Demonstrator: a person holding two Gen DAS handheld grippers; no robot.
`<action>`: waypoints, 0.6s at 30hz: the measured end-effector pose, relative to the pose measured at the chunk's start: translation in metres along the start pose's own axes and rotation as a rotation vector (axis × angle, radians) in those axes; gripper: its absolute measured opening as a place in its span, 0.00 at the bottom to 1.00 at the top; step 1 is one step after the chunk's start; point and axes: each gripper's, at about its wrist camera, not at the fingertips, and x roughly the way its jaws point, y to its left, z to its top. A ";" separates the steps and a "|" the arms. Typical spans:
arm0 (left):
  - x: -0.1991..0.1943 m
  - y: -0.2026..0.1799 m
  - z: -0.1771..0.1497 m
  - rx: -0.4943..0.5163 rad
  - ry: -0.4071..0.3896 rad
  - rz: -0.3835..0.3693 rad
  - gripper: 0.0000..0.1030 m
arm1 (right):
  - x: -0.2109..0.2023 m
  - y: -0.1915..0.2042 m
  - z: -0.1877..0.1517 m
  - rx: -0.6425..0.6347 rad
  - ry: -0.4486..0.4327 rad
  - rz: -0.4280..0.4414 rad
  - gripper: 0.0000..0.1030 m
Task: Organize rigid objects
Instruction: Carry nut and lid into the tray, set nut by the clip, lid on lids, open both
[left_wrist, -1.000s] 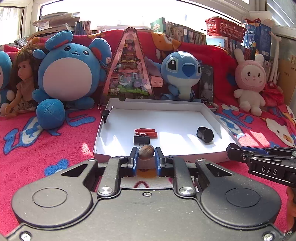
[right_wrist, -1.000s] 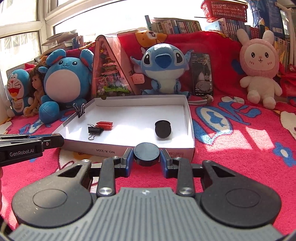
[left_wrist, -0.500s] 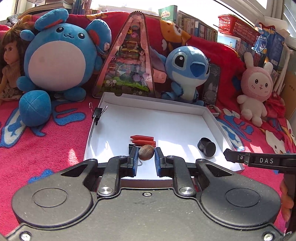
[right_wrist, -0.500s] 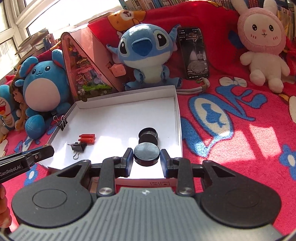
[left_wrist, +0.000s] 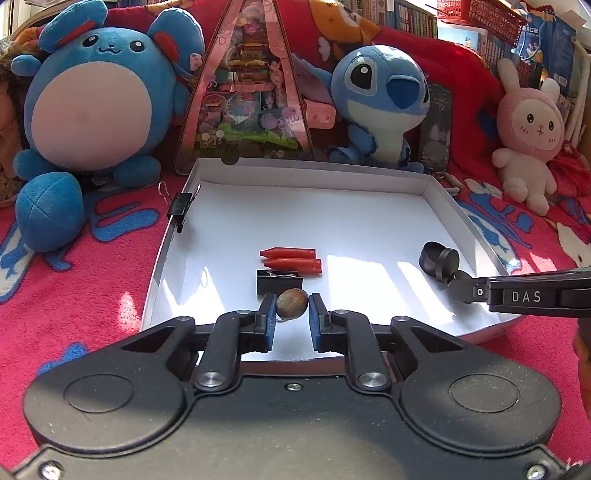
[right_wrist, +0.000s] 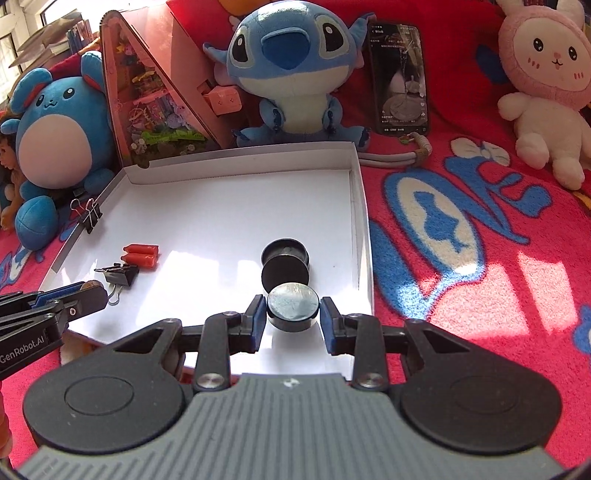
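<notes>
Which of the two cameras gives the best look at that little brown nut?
The left wrist view: the brown nut sits between the left gripper fingers, over the white box. The right wrist view shows only a sliver behind the blue pads.

A red blanket (right_wrist: 480, 229) with blue and white cartoon prints covered the whole surface, sunlight falling on it in bright patches at three o'clock. Books (left_wrist: 413, 18) lined the sill at twelve to one o'clock, beside a red basket (left_wrist: 476, 14). A window (right_wrist: 48, 11) glared at eleven o'clock.
</notes>
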 end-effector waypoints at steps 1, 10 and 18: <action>0.002 0.000 0.000 0.002 0.002 0.003 0.17 | 0.002 0.000 0.000 -0.001 0.004 0.000 0.36; 0.022 0.002 0.001 -0.014 0.015 0.039 0.17 | 0.010 0.002 0.006 0.005 0.008 -0.003 0.36; 0.032 0.002 0.010 -0.023 -0.001 0.073 0.17 | 0.015 0.003 0.011 0.005 0.004 -0.008 0.36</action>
